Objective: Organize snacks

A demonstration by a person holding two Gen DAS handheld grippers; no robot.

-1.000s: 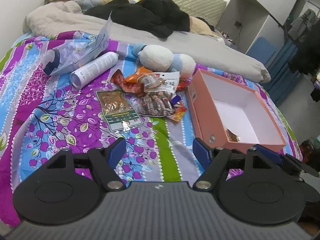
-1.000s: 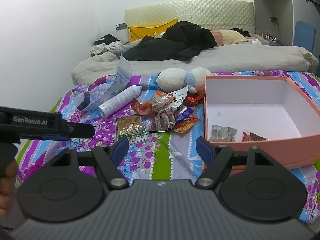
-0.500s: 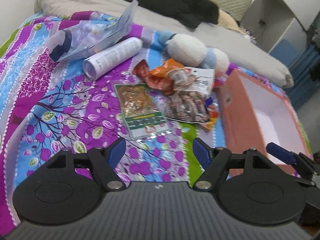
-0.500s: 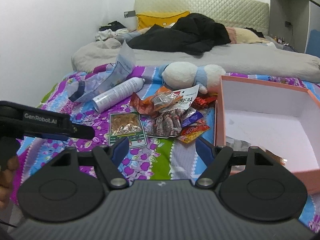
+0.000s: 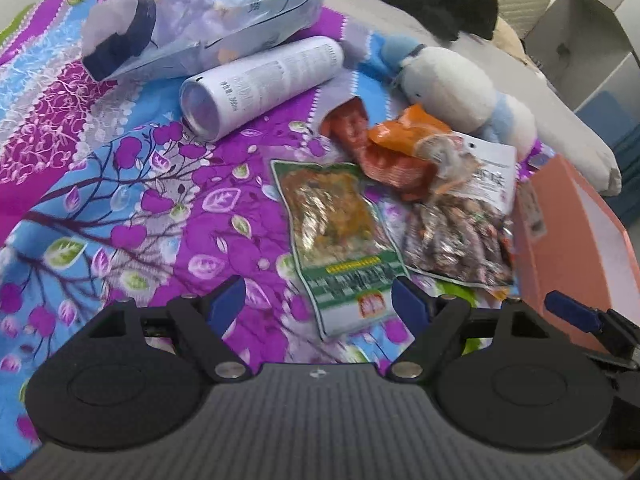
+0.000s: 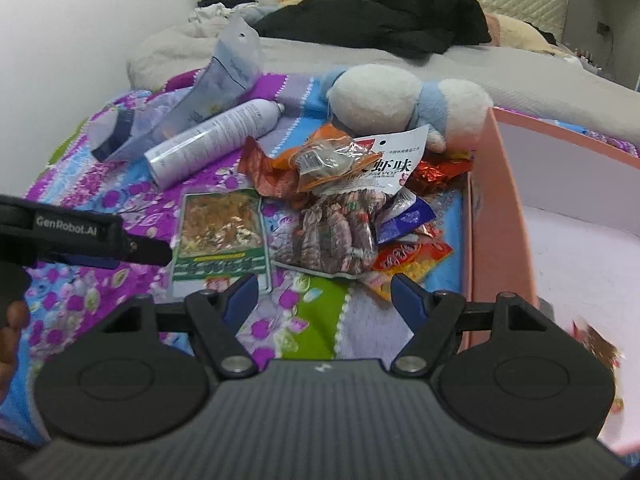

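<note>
A heap of snack packets lies on the flowered bedspread. The green packet point(image 5: 340, 236) point(image 6: 218, 236) is nearest, with a clear bag of wrapped snacks point(image 5: 456, 236) point(image 6: 340, 232) and orange and red packets point(image 5: 384, 148) point(image 6: 320, 156) beside it. My left gripper point(image 5: 318, 302) hovers just over the green packet's near end; its jaws are opening and grip nothing. The right gripper point(image 6: 324, 294) stands open and empty before the pile, left of the pink box point(image 5: 568, 240) point(image 6: 496, 216). A few packets point(image 6: 600, 344) lie inside the box.
Behind the pile are a white spray can point(image 5: 260, 80) point(image 6: 212, 144), a white and blue plush toy point(image 5: 452, 84) point(image 6: 400, 100) and a pale blue pouch point(image 5: 224, 20). Black clothing point(image 6: 380, 12) and a grey blanket lie farther back. A hand point(image 6: 12, 320) holds the left gripper's handle.
Both grippers have come forward and down toward the snack pile, which now looks much larger. The left jaws have spread slightly wider.
</note>
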